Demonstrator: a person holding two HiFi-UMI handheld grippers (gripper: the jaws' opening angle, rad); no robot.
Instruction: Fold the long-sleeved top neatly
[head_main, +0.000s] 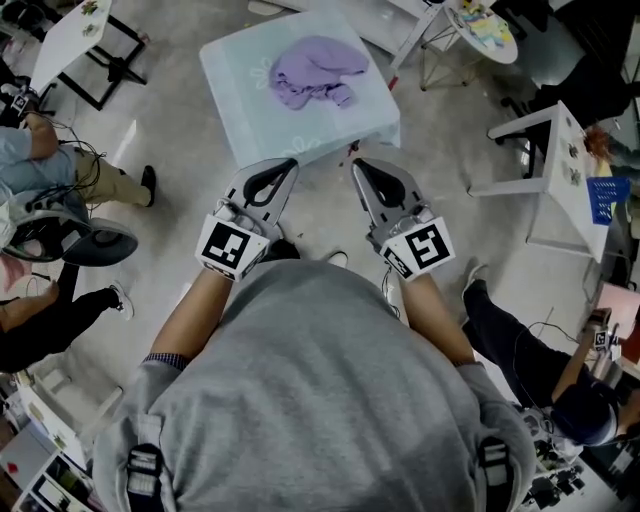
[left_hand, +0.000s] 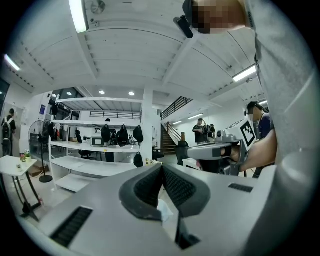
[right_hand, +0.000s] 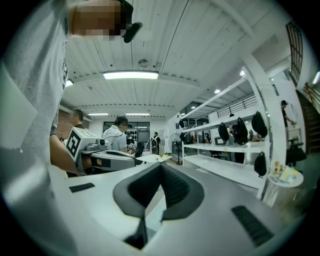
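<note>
While the table (head_main: 240, 130) sits at twelve o'clock ahead of you, the purple top (head_main: 315, 70) lies bunched on it, untouched, so folding has not begun. Your left gripper (head_main: 285, 166) and right gripper (head_main: 360, 166) hang level short of its near edge, both with jaws pressed together, holding nothing. Next, reach in, open them and spread the top flat. A white side table (head_main: 565, 150) stands at three o'clock, a seated person (head_main: 95, 180) at nine; neither blocks you.
</note>
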